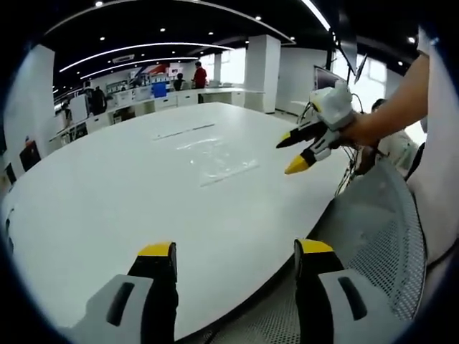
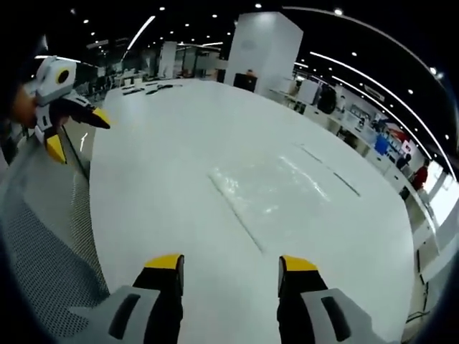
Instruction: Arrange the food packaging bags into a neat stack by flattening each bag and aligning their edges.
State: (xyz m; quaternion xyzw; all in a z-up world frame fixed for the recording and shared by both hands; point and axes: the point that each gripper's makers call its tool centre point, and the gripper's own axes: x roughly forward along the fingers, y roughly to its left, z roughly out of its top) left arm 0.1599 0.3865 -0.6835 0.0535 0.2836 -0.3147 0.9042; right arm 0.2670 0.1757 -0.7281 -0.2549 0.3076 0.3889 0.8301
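Clear plastic packaging bags [image 1: 215, 154] lie flat on the white table [image 1: 107, 201], hard to tell apart; in the right gripper view the bags [image 2: 269, 190] spread ahead of my jaws. My left gripper [image 1: 235, 252] is open over the table's near edge, nothing between its yellow-tipped jaws. My right gripper [image 2: 231, 264] is open too, short of the bags. The right gripper [image 1: 295, 152] shows in the left gripper view at the right, held by a hand, open above the table edge. The left gripper [image 2: 75, 132] appears at the upper left of the right gripper view.
A grey mesh chair [image 1: 373, 236] stands at the table's edge near my grippers; the same chair [image 2: 43, 244] is at lower left in the right gripper view. A white pillar [image 1: 262, 72] and desks with people stand beyond the table.
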